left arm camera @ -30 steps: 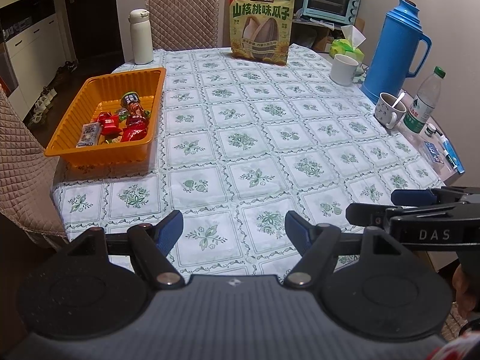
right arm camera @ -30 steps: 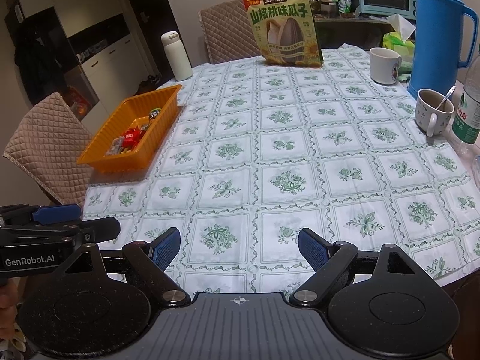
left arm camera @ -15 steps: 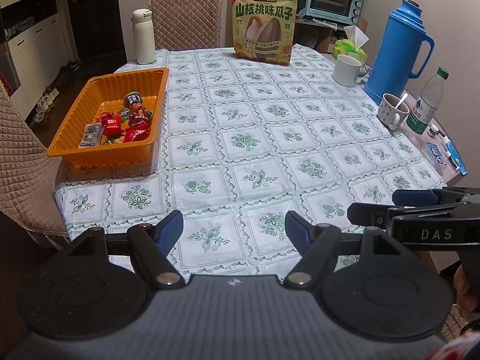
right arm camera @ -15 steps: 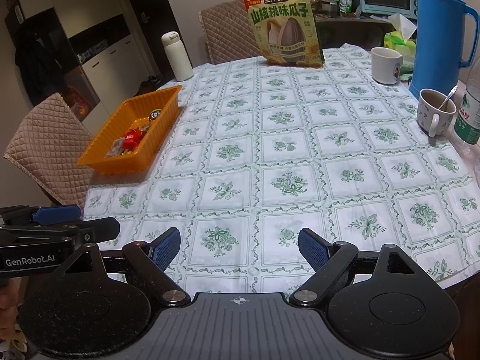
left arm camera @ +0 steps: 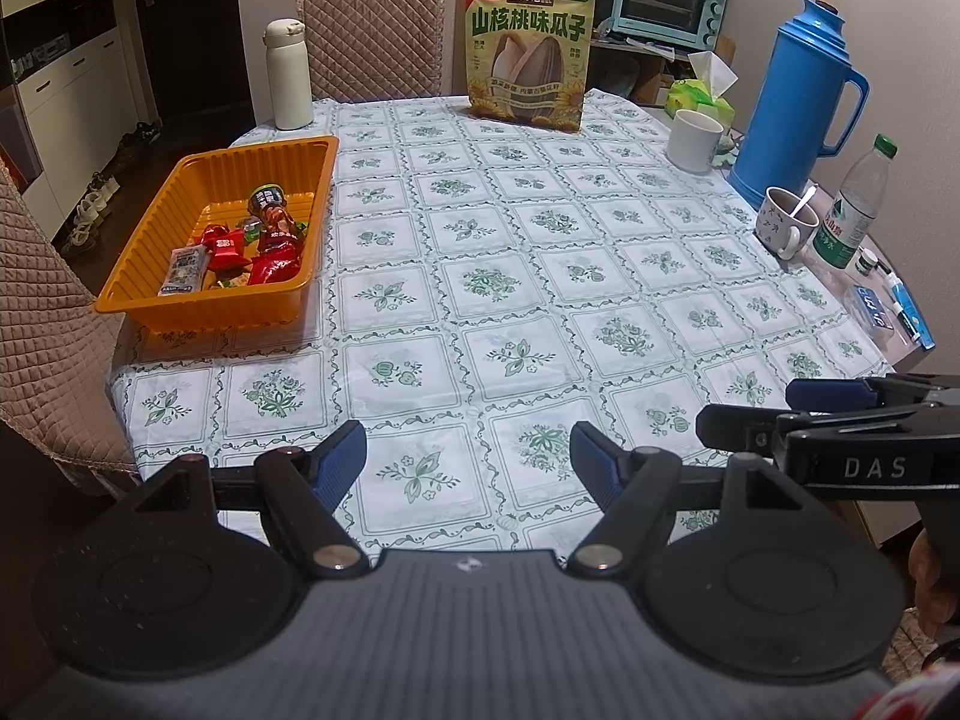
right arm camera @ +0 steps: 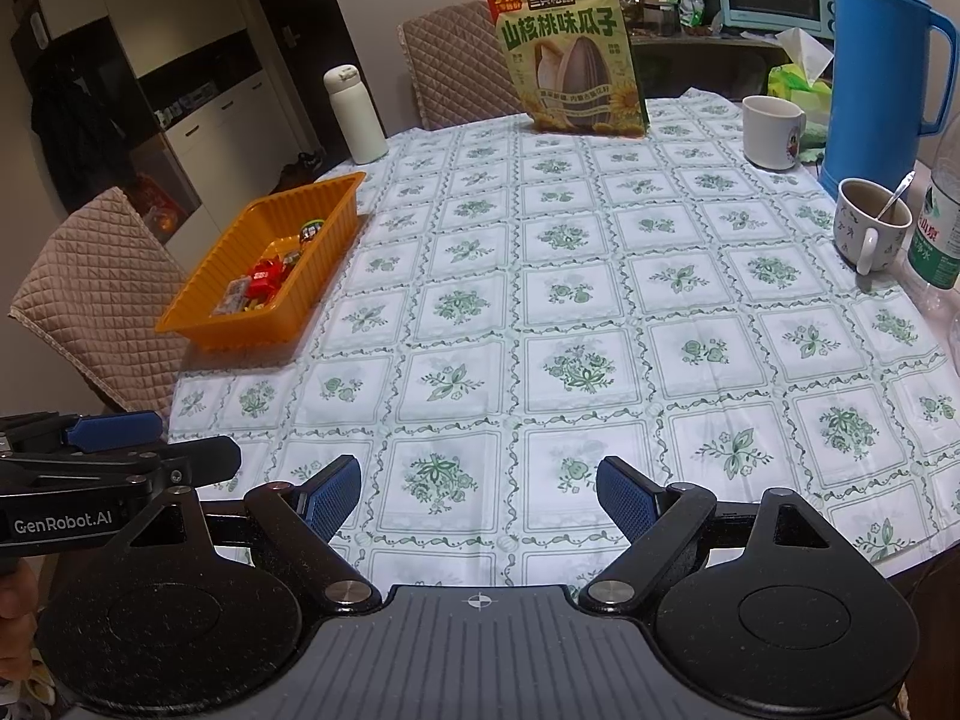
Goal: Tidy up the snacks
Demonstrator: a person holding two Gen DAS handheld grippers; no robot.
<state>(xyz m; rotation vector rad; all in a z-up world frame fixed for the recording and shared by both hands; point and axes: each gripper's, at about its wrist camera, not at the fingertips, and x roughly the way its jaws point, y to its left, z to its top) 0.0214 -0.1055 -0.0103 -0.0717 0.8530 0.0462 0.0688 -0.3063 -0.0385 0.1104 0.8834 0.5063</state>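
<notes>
An orange tray holding several small wrapped snacks sits at the table's left edge. A large green bag of sunflower seeds stands upright at the far side. My left gripper is open and empty above the table's near edge. My right gripper is open and empty beside it. Each gripper shows at the edge of the other's view, the right one and the left one.
A white flask stands behind the tray. A white mug, blue thermos, cup with spoon and water bottle line the right side. Quilted chairs stand at left and far side.
Both views shifted very slightly; the table contents appear a touch lower in the frame. Both grippers stay open and empty.
</notes>
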